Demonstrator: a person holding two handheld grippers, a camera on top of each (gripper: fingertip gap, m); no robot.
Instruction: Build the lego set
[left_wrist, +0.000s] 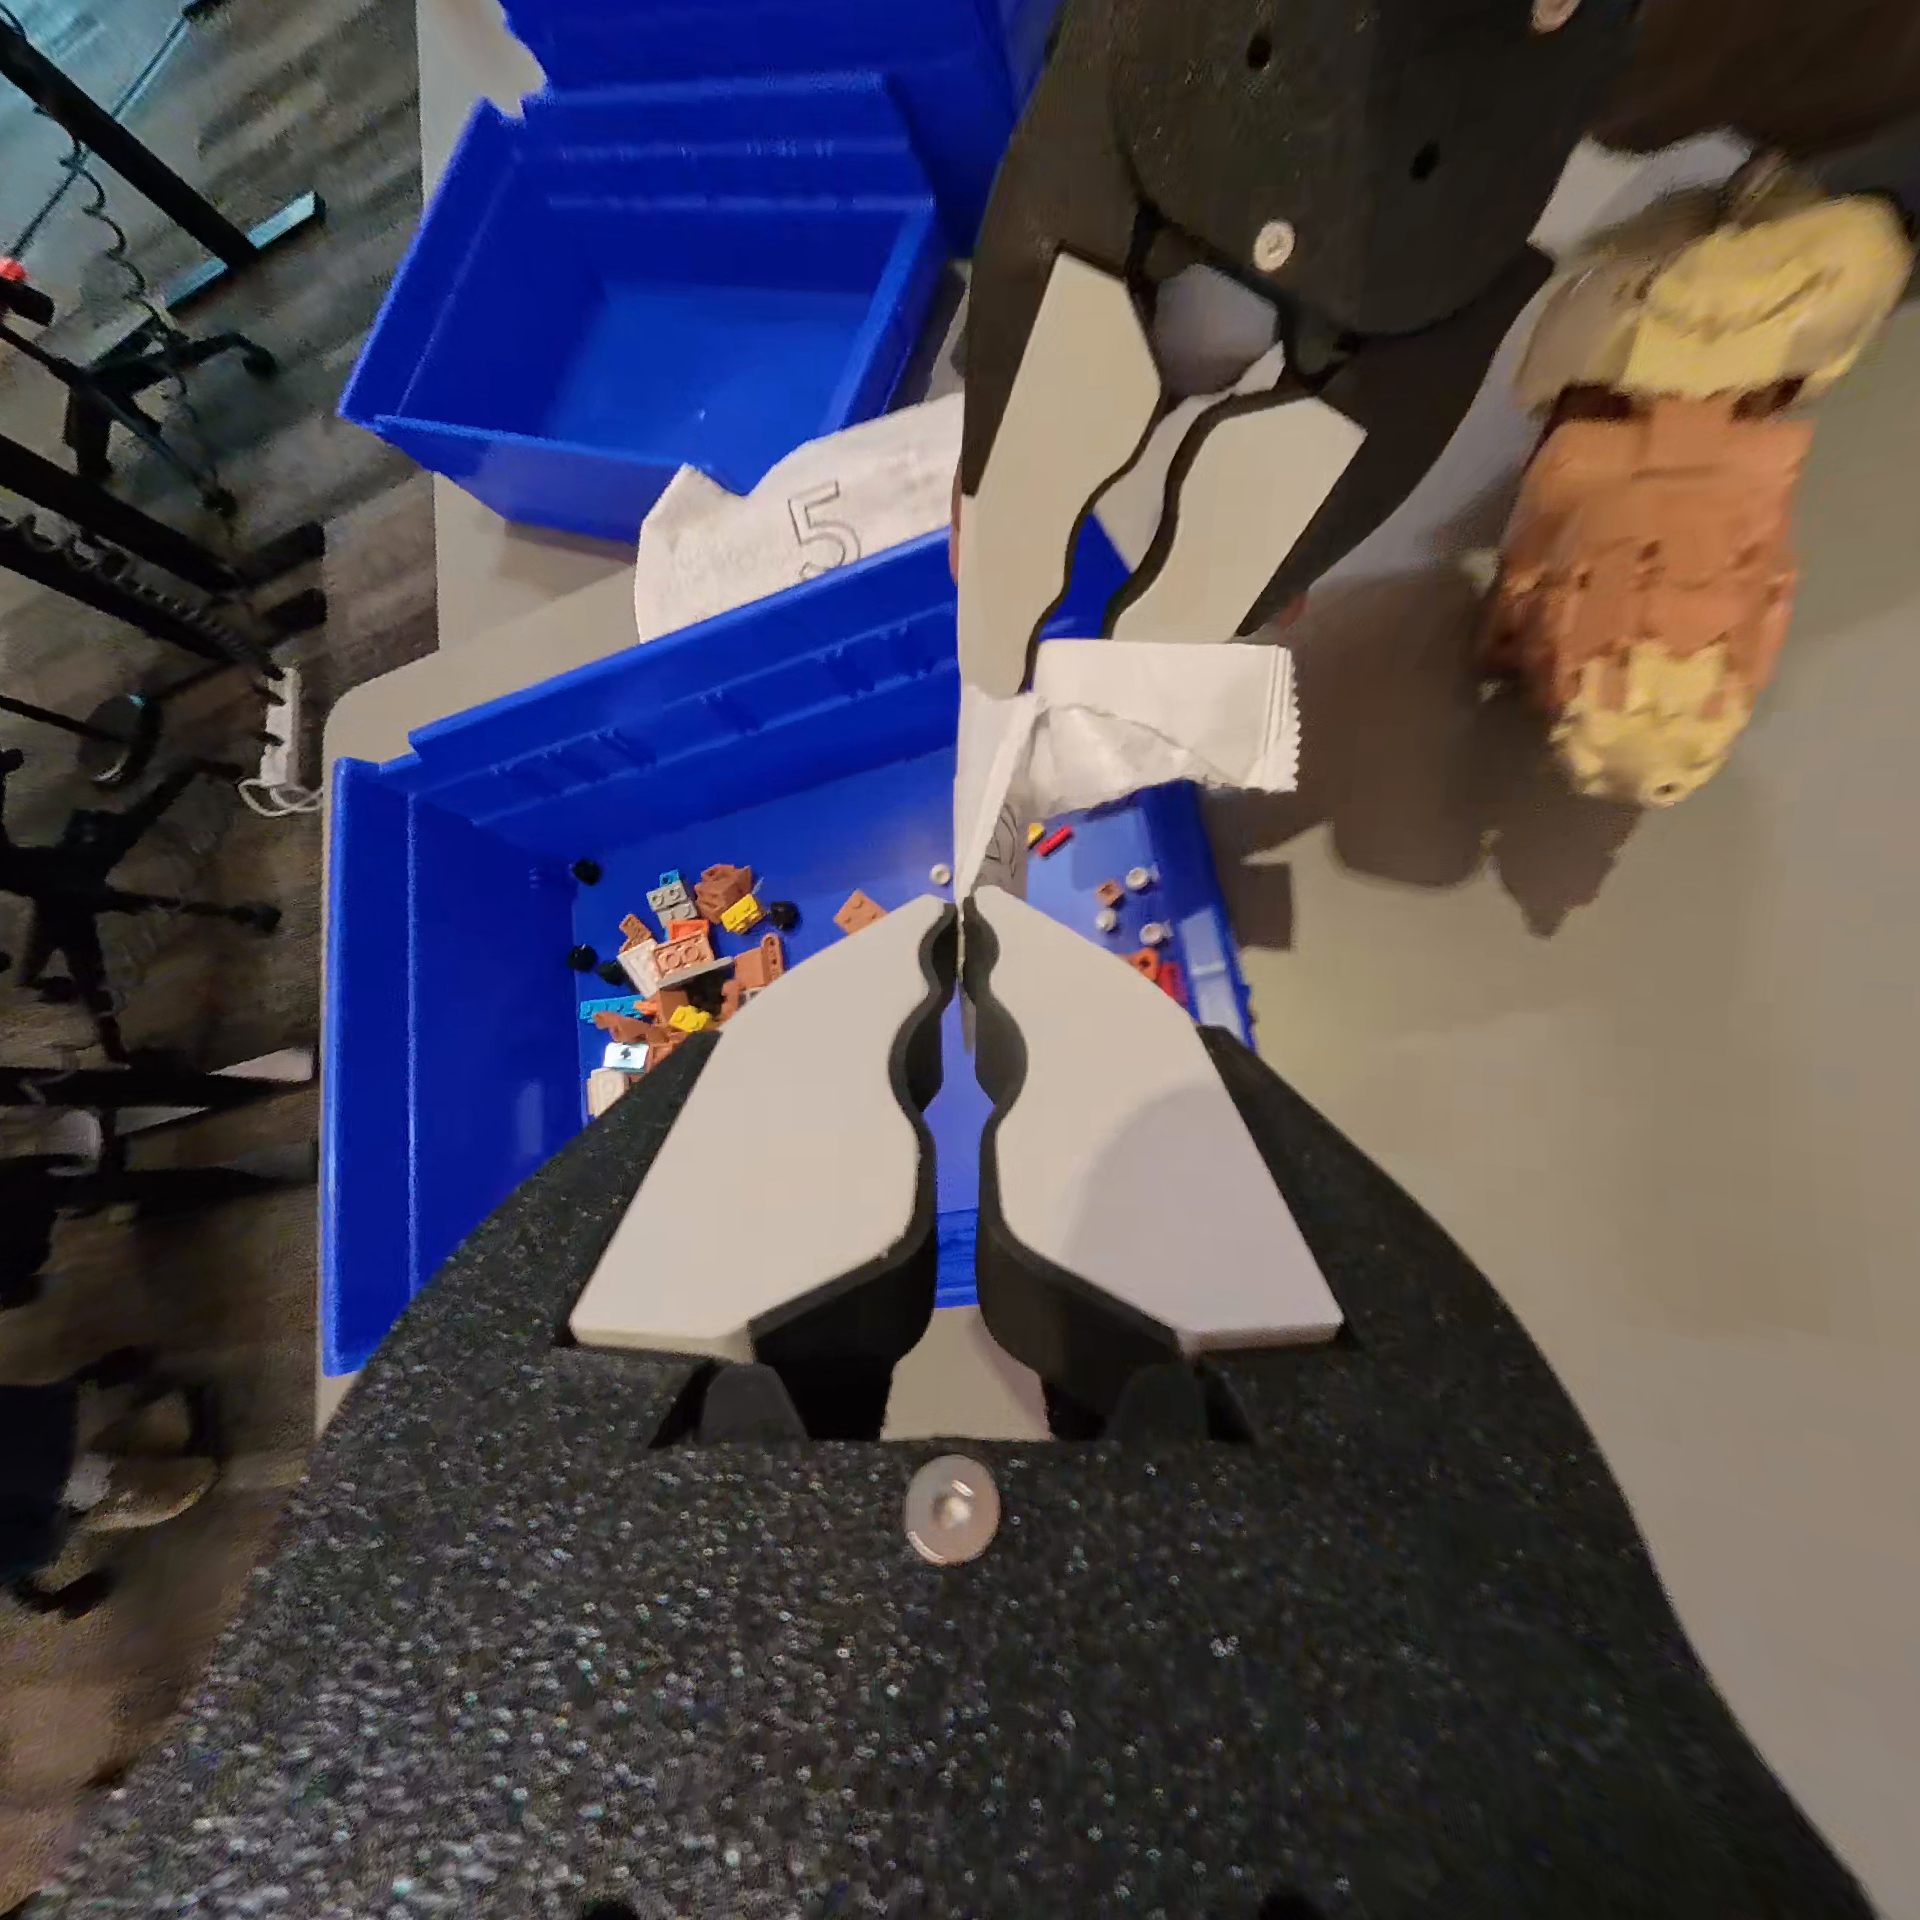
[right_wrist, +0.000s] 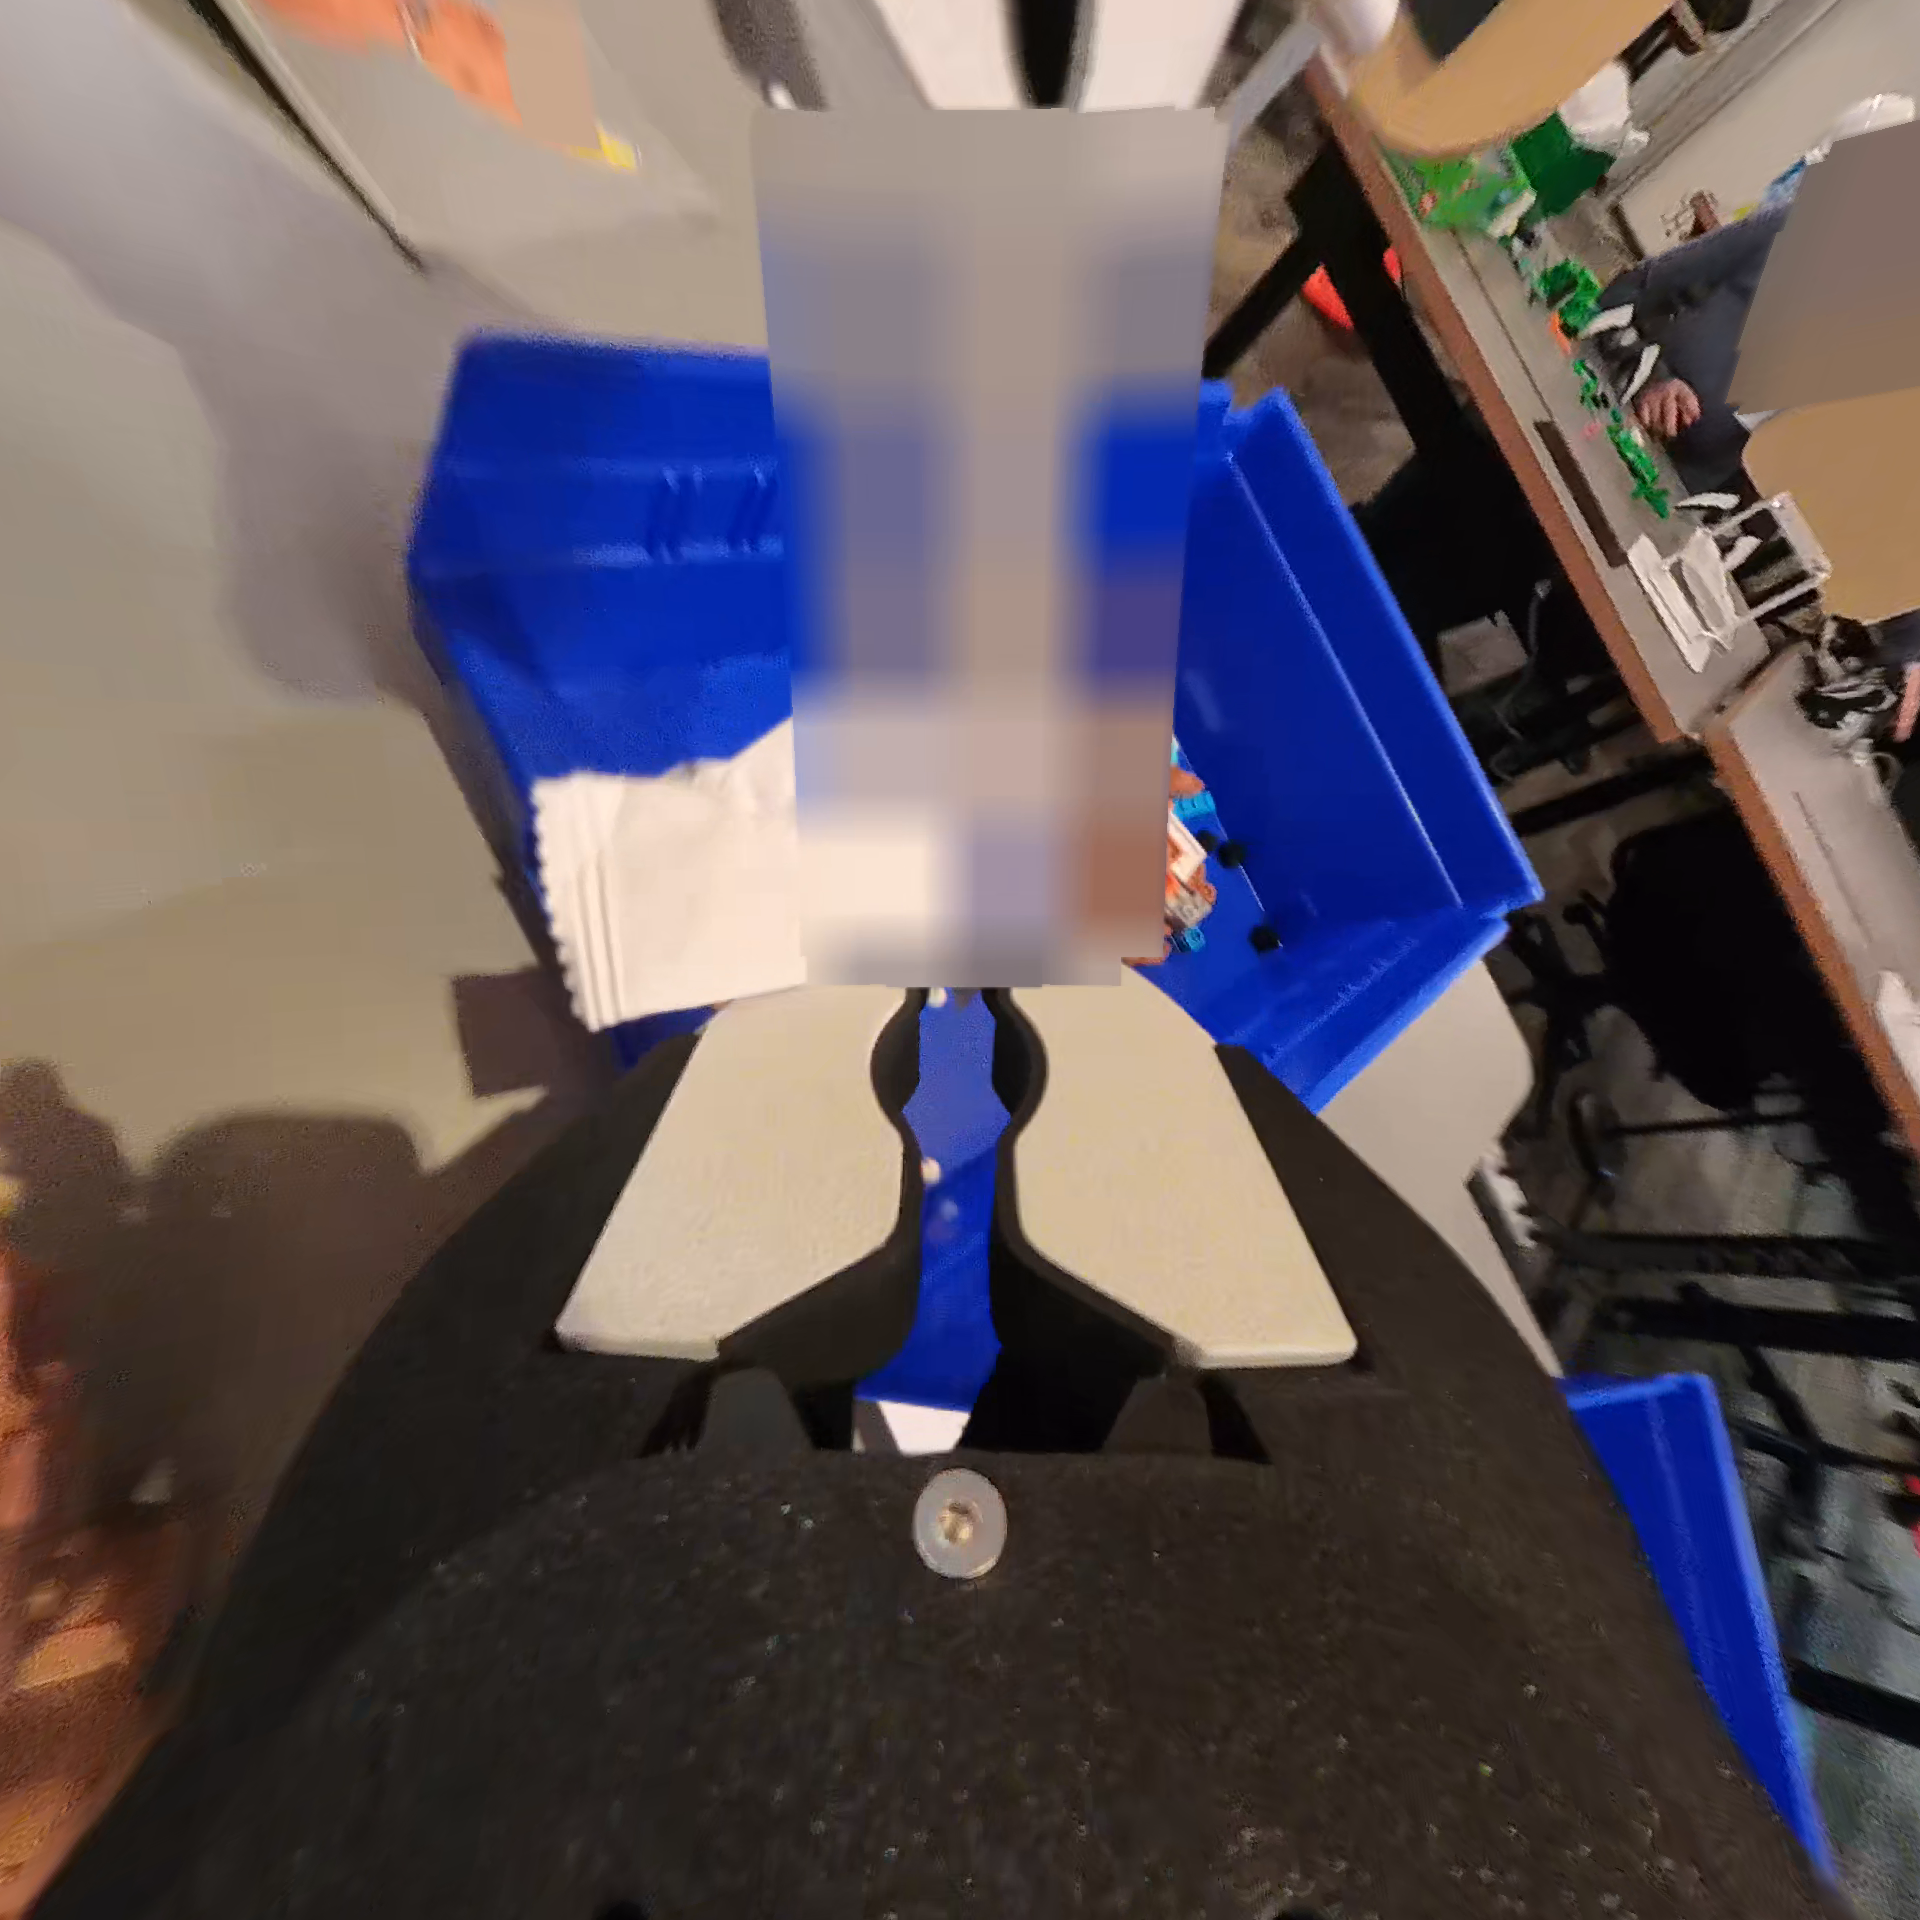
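My left gripper is shut on the lower torn edge of a white paper bag. It holds the bag over a blue bin that has loose Lego pieces in it. My right gripper comes in from above and pinches the bag's upper edge. In the right wrist view its fingers are nearly together, and a mosaic patch hides the tips. The bag shows to the left of them. A partly built brown and cream Lego model lies on the grey table to the right, blurred.
An empty blue bin stands behind the first, with another white bag between them. Black stands and cables are on the floor to the left. In the right wrist view, another table with green pieces and a seated person is at the far right. The left gripper's tips are roughly 7 cm from the right gripper's.
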